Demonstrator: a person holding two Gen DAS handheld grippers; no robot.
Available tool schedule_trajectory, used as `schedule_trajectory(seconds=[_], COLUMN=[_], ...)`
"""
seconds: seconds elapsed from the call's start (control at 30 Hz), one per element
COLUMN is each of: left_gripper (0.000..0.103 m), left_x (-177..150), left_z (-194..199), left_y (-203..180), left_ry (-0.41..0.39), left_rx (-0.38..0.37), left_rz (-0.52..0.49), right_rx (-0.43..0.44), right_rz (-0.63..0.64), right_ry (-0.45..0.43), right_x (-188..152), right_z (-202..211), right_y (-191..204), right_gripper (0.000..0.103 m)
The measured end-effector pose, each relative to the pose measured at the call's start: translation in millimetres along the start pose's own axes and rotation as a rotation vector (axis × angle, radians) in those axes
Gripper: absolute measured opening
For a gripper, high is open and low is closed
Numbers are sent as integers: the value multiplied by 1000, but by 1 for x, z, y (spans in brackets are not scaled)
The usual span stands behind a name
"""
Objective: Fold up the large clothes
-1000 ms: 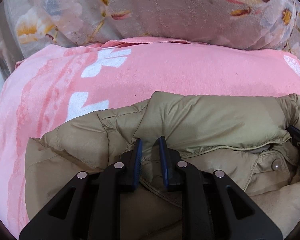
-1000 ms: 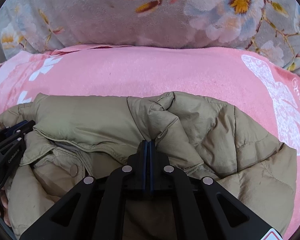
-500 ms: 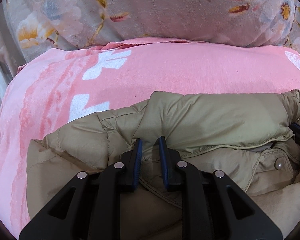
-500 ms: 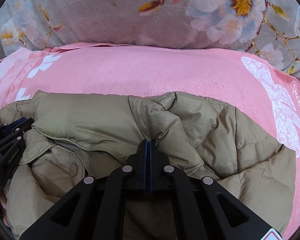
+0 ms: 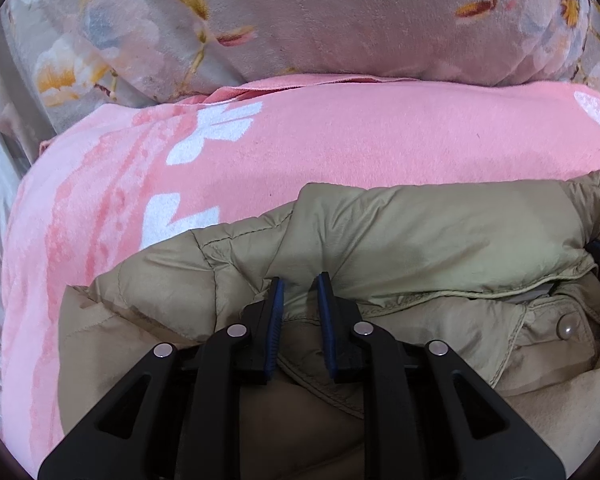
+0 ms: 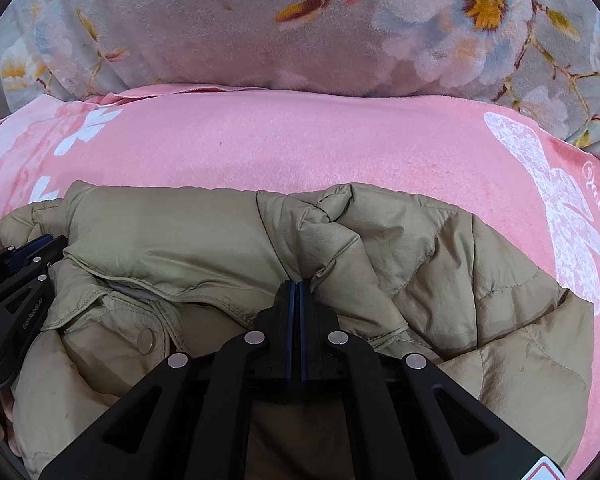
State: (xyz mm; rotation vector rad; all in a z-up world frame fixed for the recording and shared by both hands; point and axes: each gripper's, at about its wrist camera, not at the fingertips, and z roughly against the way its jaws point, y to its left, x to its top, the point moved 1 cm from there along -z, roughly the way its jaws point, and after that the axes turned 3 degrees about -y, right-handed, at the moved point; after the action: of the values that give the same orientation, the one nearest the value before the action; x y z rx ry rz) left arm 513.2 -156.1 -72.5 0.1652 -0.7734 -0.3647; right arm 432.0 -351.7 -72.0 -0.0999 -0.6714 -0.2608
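Both wrist views close above jacket

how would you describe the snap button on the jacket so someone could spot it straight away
On the pink blanket lies a puffy khaki jacket. Below its folded collar, a narrow placket strip carries the snap button, a small round pale disc, the only hard, shiny thing on the soft quilted fabric.

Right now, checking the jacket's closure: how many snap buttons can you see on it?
1. A single snap button sits on the jacket placket below the collar, between both grippers; more may be hidden in folds.
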Motion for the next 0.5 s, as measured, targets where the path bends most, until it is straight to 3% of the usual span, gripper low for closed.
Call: schedule_trajectory(seconds=[0.13,0.2,0.23,0.27,0.37,0.43,0.5], left_gripper=[20,29,51,73,89,92,92], left_x=[-2,-6,-10,-14,-47,-73,-112], left_z=[8,29,46,65,141,177,211], left_y=[-9,-3,3,10,43,60,87], left_ry=[-2,13,8,-10,-67,-54,-19], left_rx=[87,64,39,7,-107,-152,-190], left_rz=[-67,-52,-22,9,79,97,130], right_rx=[9,19,42,61,102,101,87], right_rz=[2,-52,-92,-121,-151,-172,-186], right_ry=[0,8,-4,-17,-43,-58,-54], right_x=[-1,-7,-14,-24,-69,-111,-158], right_z=[7,35,57,82,158,204,244], right_y=[-2,-12,-18,-26,-52,-74,-95], right_gripper=[1,5,19,24,44,67,71])
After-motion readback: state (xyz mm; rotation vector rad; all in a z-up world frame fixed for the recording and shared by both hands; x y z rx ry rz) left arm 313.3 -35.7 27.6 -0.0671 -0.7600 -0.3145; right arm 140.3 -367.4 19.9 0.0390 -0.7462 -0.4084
